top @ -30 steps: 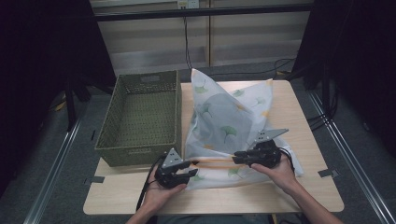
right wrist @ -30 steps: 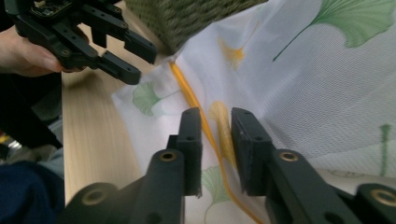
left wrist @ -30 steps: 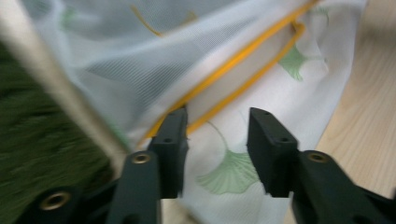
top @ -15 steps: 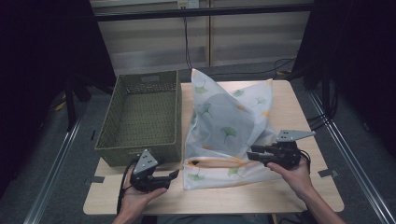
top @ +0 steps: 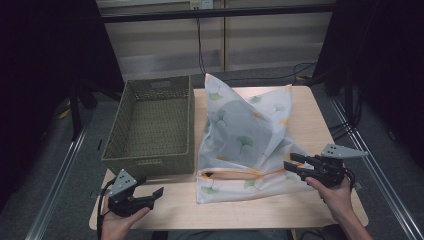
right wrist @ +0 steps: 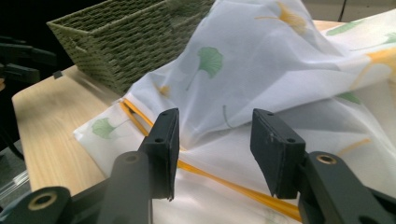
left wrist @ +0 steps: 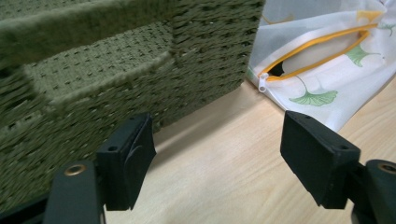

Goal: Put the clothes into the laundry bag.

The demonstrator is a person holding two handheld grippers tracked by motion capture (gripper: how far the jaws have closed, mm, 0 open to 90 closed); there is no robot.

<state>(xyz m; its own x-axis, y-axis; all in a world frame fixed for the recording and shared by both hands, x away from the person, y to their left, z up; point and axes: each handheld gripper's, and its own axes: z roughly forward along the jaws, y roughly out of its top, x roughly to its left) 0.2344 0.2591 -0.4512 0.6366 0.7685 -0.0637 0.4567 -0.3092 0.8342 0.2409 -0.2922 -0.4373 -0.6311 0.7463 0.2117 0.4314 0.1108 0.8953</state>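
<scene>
A white cloth bag (top: 245,135) printed with green ginkgo leaves lies on the wooden table (top: 240,212), its orange zipper (top: 240,173) along the near edge. My left gripper (top: 156,195) is at the table's front left corner, off the bag, close to the basket's near wall. Its jaws have just been opening and stand open over bare wood (left wrist: 215,140). My right gripper (top: 291,168) is at the bag's right near corner. Its jaws have just been opening too and stand open (right wrist: 215,135), with the fabric (right wrist: 261,60) and zipper (right wrist: 224,184) beyond them, unpinched.
A green woven basket (top: 150,160) stands empty on the table's left half, touching the bag's left side; its wall (left wrist: 93,70) looms in the left gripper view. Black frames and cables surround the table. Bare wood runs along the front edge.
Both grippers have let go of the bag's zipper edge and opened. The left one slid left to the table corner, the right one moved right to the bag's edge.
</scene>
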